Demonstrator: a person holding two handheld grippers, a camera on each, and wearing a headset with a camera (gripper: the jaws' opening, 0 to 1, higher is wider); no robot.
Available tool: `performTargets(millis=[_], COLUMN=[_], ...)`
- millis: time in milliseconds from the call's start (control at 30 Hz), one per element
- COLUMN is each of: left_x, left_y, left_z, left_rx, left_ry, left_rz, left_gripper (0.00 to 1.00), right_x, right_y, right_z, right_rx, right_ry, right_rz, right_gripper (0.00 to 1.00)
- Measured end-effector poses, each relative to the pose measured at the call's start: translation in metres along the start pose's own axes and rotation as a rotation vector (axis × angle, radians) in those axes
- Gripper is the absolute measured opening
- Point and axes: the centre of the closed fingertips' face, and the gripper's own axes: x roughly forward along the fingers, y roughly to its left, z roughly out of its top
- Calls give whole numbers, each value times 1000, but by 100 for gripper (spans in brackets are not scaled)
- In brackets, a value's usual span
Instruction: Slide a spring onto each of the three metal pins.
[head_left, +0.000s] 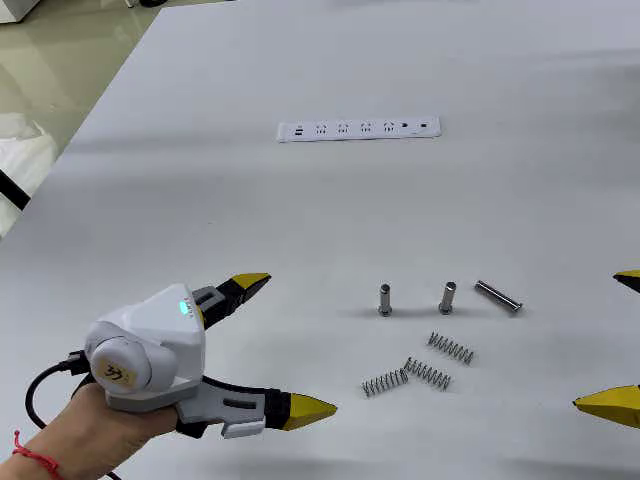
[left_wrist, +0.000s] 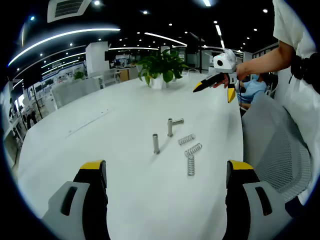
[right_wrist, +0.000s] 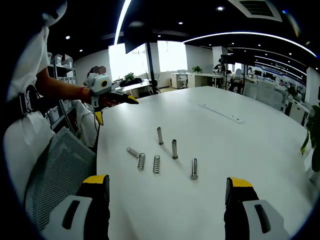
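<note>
Left gripper (head_left: 280, 345) sits at the near left of the white table (head_left: 180, 200), held from behind by a hand (head_left: 75, 430) whose wrist comes up out of the bottom corner. Its 2 yellow-tipped jaws point right, spread wide and holding nothing. Right of it, 3 springs lie loose: the first spring (head_left: 385, 381), the second spring (head_left: 427, 372) touching it end to end, and the third spring (head_left: 451, 348) a little apart. Just behind them, the first pin (head_left: 385, 299) and second pin (head_left: 447, 296) stand upright, while the third pin (head_left: 498, 296) lies flat. Farther back lies a power strip (head_left: 358, 129). At the right edge, the right gripper (head_left: 620, 340) is equally wide and empty.
</note>
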Motion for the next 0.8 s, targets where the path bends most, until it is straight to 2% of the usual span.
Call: performTargets(millis=[433,800], left_x=[5,9], left_y=[-3,-3], left_z=[3,0], left_rx=[-6,-13], left_ry=[-8,-7], left_rz=[-10,-17], left_gripper=[99,99], right_x=[0,2], right_y=[1,-2], right_z=[-3,-3], right_rx=[3,-1], right_ry=[6,14], right_rz=[4,10], right_gripper=[96,96])
